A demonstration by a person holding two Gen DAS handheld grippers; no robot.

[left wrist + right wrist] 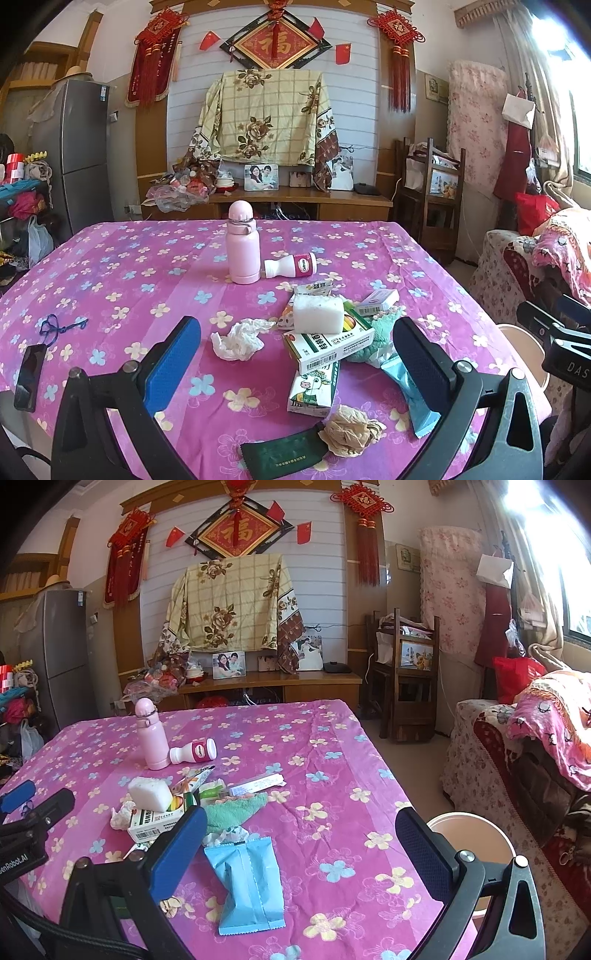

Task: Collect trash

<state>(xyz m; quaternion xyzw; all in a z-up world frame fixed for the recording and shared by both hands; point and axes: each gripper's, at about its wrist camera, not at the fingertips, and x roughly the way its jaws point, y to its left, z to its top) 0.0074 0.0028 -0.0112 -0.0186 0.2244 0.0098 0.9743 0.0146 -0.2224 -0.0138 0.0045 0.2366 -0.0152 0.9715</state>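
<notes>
Hovering above the near edge of the pink floral tablecloth, left gripper spread wide, nothing between the fingers. Right gripper likewise released and empty, off to the right of the trash pile. Landmark: white foam block atop the medicine box. Left of block, crumpled white tissue. Nearer than block, milk carton, brown paper wad, dark green sachet. Right of block, green cloth and blue wrapper. Beyond block, upright pink flask touching a toppled white bottle. Far right of block, past the table edge, round bin.
</notes>
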